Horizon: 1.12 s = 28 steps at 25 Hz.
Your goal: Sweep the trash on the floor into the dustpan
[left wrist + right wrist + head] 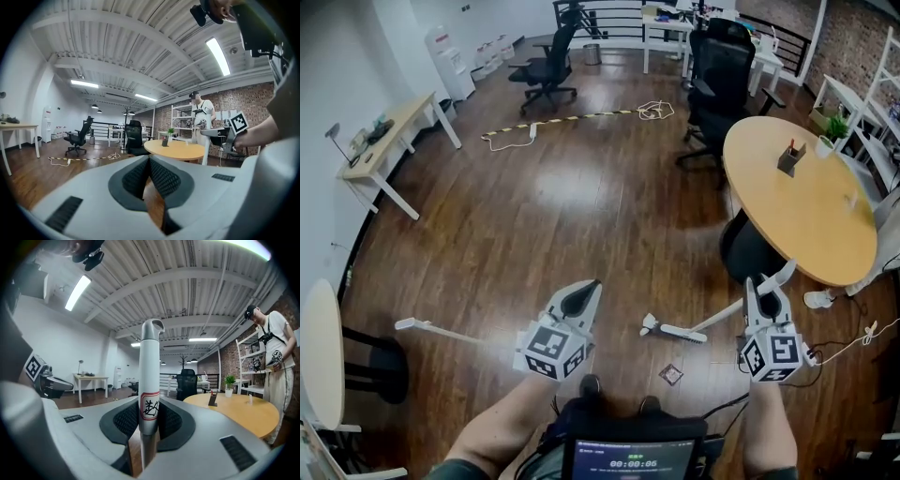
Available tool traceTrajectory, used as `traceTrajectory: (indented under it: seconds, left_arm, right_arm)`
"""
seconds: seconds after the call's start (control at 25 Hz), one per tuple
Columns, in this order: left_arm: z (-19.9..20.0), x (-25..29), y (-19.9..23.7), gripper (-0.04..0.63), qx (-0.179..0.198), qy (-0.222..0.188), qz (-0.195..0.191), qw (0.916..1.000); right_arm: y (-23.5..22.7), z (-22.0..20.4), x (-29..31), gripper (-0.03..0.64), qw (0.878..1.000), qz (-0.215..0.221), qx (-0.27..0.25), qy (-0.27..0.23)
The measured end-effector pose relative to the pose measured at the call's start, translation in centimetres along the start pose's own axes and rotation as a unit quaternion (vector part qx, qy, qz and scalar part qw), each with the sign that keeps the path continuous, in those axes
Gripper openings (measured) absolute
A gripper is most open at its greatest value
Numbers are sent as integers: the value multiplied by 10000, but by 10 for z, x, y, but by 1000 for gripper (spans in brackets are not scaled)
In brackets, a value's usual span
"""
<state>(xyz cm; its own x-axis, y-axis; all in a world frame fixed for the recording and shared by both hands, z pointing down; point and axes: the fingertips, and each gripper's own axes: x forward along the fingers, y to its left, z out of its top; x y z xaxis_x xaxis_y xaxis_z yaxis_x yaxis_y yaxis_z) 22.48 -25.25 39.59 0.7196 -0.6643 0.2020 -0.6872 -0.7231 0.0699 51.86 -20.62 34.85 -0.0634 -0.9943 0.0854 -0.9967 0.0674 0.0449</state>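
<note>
My right gripper has its fingers closed on the white broom handle (it stands upright); my left gripper has fingers together, holding nothing.

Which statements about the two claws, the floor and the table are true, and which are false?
1. The right claw is shut on a white handle. True.
2. The left claw grips a bottle. False: its jaws are together with nothing between them.
3. A small scrap lies on the wood floor between the two claws. True.
4. The round table has a black top. False: the top is light wood.
</note>
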Motion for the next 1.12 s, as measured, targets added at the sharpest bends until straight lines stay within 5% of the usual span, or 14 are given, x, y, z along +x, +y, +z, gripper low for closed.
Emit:
traceTrajectory:
  seconds: [0.8, 1.12]
  left_arm:
    - [-132, 78, 89, 4, -255, 698, -321, 9967]
    - [-162, 91, 120, 3, -242, 704, -408, 9964]
  right_arm:
    - [-11, -149, 143, 101, 9931, -1037, -13, 542]
    - [-2, -190, 184, 100, 9918, -1099, -142, 635]
